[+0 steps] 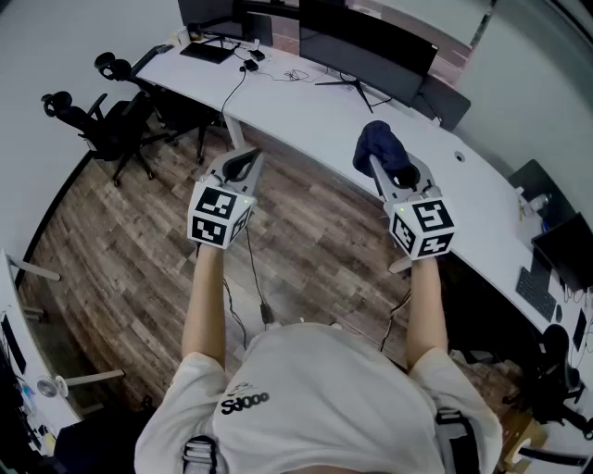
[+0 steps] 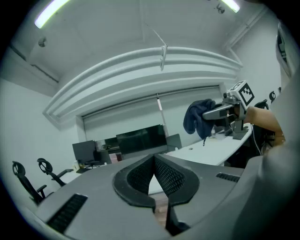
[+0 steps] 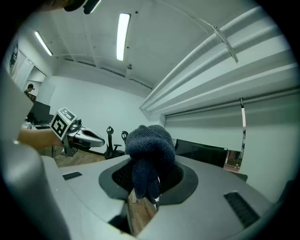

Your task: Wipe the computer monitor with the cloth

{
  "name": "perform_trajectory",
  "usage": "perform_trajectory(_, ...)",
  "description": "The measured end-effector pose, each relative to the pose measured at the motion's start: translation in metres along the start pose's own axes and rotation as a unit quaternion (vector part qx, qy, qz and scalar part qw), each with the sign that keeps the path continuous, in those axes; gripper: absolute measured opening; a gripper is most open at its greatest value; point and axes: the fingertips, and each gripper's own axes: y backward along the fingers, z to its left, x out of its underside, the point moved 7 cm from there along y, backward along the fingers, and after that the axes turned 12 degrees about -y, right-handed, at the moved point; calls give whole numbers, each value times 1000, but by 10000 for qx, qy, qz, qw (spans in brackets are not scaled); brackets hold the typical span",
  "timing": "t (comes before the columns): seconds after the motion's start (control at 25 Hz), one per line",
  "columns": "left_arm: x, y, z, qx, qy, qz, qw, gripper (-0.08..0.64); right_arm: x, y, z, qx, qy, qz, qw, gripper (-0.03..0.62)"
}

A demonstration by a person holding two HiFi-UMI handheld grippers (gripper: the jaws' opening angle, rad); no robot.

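Two black office chairs point(image 1: 97, 122) stand on the wood floor point(image 1: 139, 241) off the left end of the long white desk point(image 1: 306, 116), which runs from the upper left down to the right in the head view. At the desk's far-left corner stands a small dark monitor point(image 1: 211, 11), with a flat black item point(image 1: 206, 52) lying just in front of it. A black cable point(image 1: 236, 88) runs from there across the desk to its near edge.

The left gripper point(image 1: 245, 163) is held out over the floor, short of the desk's near edge. Its own view shows the ribbed pads point(image 2: 165, 174) pressed together at the tips with nothing between them.

The wide computer monitor point(image 1: 371, 54) stands on a thin-legged stand at the far edge, about midway along the desk. Its screen is dark, and it stands well apart from both grippers.

The right gripper point(image 1: 374, 167) is raised over the desk's near edge, to the right of the left gripper. Its jaws are pinched on a dark blue cloth point(image 3: 149, 152). The cloth bunches up above the jaw tips in a rounded lump, and a fold hangs down between the pads. In the left gripper view it hangs in the air clear of the desk top, not touching the monitor.

Farther right, near the desk's right end, lies a black keyboard point(image 1: 536, 294), with a second dark screen point(image 1: 567, 248) above it
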Motion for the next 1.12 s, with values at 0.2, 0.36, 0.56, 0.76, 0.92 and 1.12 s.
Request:
perform_trajectory(0.2,7,4,7,97,-21,1,10000,17,0,-8,9,21,3,21,10000,87)
perform_trajectory(0.36,17,9,15,183,-3,-5,9998,17,0,-13,18,37,-160,-26,9999,89)
perform_trajectory(0.56,37,22,32,272,23,-18,9996,17,1,-21,35,84,-128,-6,9999,89)
perform_trajectory(0.76,57,37,54,466,-34,-20,9989,17,0,-38,63,116,-217,-29,9997,89)
perform_trajectory(0.92,71,40,74,518,-47,17,9986,17,2,-58,75,117,-535,-77,9985,89)
perform_trajectory(1.12,87,32,108,404,-20,89,9991,17,2,-91,74,89,-556,-166,9983,89)
